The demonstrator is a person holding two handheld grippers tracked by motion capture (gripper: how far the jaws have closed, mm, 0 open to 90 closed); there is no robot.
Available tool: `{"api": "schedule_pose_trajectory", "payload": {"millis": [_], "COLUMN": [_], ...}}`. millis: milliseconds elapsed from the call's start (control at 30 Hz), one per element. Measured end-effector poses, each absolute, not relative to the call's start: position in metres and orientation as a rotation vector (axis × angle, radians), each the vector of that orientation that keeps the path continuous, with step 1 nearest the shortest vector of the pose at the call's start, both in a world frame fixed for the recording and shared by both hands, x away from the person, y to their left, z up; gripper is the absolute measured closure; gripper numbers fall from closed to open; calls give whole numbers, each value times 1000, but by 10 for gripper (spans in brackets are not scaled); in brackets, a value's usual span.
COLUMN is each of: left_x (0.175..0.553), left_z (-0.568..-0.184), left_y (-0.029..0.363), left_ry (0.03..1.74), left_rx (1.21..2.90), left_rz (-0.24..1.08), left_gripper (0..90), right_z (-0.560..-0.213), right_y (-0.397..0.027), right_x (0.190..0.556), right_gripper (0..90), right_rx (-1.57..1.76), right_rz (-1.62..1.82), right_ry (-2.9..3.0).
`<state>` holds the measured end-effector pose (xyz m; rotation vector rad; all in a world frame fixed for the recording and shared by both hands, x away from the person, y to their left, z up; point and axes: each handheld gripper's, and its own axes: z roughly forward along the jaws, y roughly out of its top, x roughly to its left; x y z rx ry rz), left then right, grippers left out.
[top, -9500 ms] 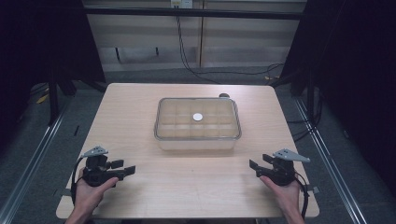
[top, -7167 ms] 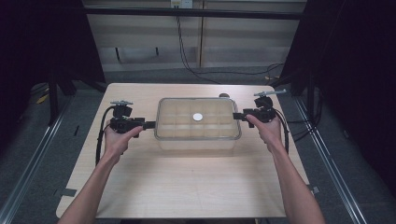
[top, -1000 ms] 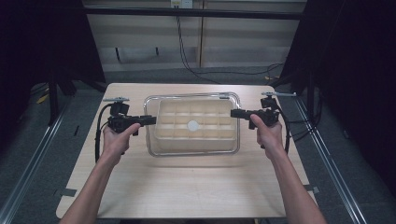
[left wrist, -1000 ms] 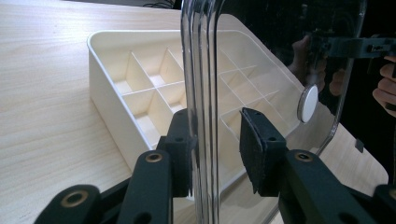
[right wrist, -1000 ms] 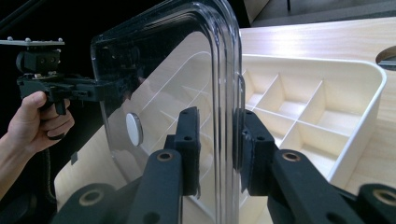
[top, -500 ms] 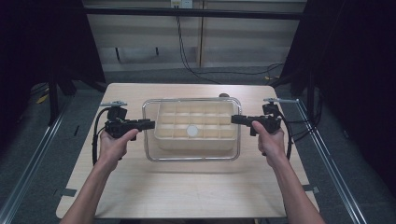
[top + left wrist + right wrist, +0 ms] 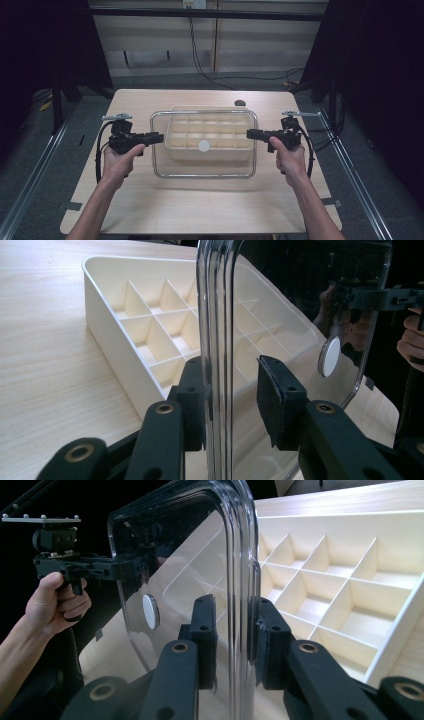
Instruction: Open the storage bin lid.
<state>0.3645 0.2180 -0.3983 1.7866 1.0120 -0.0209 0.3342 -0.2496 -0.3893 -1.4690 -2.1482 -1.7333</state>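
Observation:
A clear plastic lid (image 7: 204, 172) with a white round knob (image 7: 203, 145) hangs over a cream tray (image 7: 210, 125) split into several compartments, its near edge out past the tray's front. My left gripper (image 7: 159, 136) is shut on the lid's left rim. My right gripper (image 7: 250, 133) is shut on the right rim, and its jaws have just been closing tighter on it. In the left gripper view the left gripper (image 7: 232, 405) pinches the lid (image 7: 300, 300) edge-on, with the tray (image 7: 115, 340) behind. In the right gripper view the right gripper (image 7: 235, 640) clamps the lid (image 7: 175, 555) beside the tray (image 7: 350, 580).
The tray sits mid-way across a light wooden table (image 7: 200, 210). A small dark object (image 7: 240, 103) lies near the far edge behind the tray. Metal rails run along the floor on both sides, and cables lie on the floor beyond the table.
The lid has shifted toward the near side of the table, uncovering the tray's back part. Both hands came a little nearer with it, still holding its rims.

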Motion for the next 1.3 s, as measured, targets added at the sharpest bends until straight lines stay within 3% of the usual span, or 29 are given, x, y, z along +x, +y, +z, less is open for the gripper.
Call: {"api": "schedule_pose_trajectory", "payload": {"millis": [1300], "left_x": [309], "left_z": [-422], "left_y": [219], "left_ry": [1049], "left_rx": [1871], "left_rz": [-89], "left_gripper": [656], "right_z": [-421], "right_y": [-246], "right_x": [274], "right_gripper": [738], "right_rx": [-1533], "right_rz": [-1663], "right_ry": [-2110]}}
